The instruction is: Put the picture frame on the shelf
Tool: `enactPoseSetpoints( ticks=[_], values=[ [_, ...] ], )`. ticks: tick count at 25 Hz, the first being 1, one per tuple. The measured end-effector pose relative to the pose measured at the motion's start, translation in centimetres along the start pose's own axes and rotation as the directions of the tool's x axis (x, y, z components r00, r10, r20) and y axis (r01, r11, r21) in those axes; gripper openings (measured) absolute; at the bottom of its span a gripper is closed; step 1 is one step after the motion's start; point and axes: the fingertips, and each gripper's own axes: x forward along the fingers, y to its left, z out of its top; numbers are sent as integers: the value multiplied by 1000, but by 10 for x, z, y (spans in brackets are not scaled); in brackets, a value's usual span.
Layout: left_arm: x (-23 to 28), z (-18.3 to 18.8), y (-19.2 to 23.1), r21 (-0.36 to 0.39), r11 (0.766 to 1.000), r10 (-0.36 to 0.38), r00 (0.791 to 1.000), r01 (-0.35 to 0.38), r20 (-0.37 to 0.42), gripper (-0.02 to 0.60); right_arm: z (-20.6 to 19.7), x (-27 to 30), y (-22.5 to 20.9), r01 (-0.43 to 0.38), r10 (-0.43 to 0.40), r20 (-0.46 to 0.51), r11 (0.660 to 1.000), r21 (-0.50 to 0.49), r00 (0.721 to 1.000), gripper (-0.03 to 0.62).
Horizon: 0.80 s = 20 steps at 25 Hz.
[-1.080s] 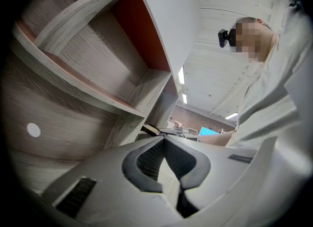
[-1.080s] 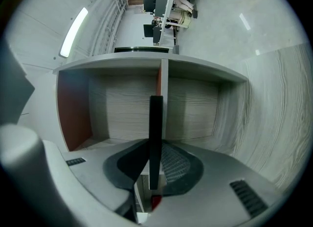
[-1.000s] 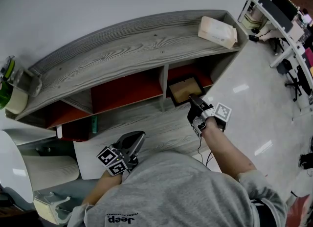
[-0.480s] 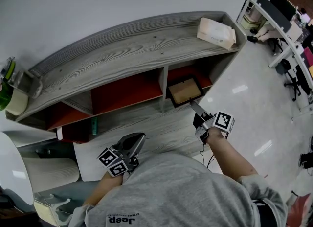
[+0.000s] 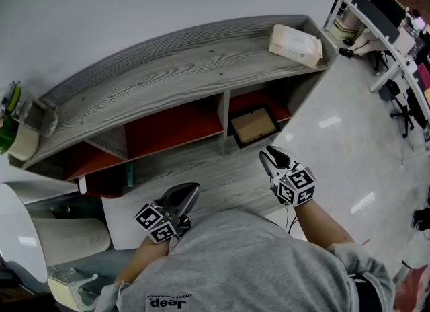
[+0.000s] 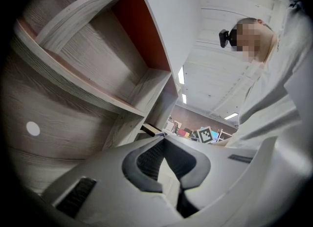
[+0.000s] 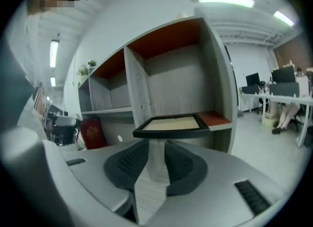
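frame [image 5: 254, 124] lies flat in the lower right bay of the shelf [image 5: 168, 75], right of centre; right tongs [image 5: 267, 156] just below it, not touching, jaws parted and just been closing on nothing; left tongs [image 5: 191, 191] clenched, empty, lower left.

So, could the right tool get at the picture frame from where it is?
Probably yes. The picture frame lies at the open front of its shelf compartment, straight ahead of the right tool, whose empty jaws have just been closing; nothing stands between.
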Motion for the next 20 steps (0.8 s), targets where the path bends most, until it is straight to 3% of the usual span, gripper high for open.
enactPoseSetpoints(
  ticks=[5,20],
  values=[
    [-1,6,4,15,1000,16,1000,-16,5,8,3,6,0,50,-54,-29,990,-130,998,-8],
    [-3,12,9,29,999,30,1000,-30,9,8,6,28,0,55,-64,-50,986,-158,997,-9]
  ],
)
